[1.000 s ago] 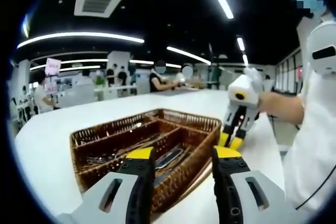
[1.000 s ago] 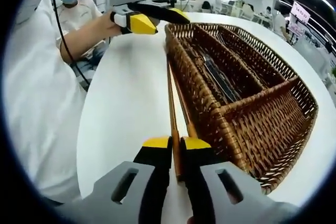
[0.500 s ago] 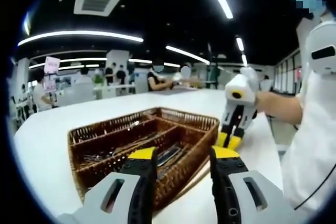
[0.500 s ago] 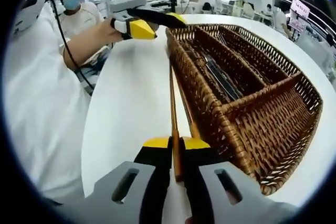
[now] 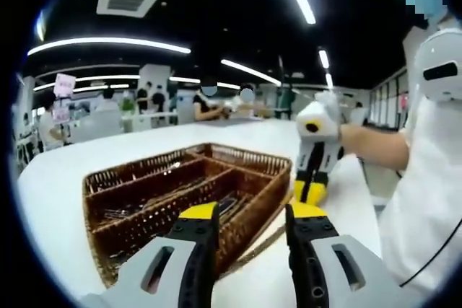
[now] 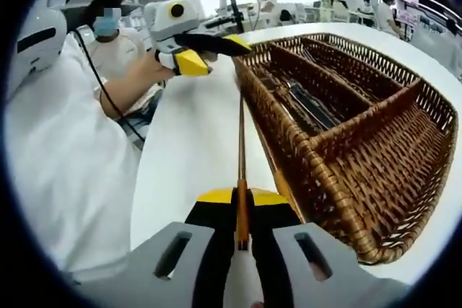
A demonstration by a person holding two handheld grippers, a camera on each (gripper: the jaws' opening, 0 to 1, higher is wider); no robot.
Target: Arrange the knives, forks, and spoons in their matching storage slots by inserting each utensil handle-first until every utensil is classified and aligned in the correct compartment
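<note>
Left gripper point(image 5: 245, 214) is seen with jaws apart, nothing held, beside the brown wicker tray point(image 5: 180, 192) on the white table point(image 5: 50, 178). Dark utensils point(image 6: 307, 102) are laid in its long slots. A thin wooden chopstick point(image 6: 242, 156) is clamped by the right gripper point(image 6: 242, 200), alongside the tray's wall.

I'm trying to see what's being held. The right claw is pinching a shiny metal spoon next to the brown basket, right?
Not quite. The right claw is shut on a thin wooden stick, not a metal spoon. The right gripper view shows it lying beside the brown basket, as you said.
</note>
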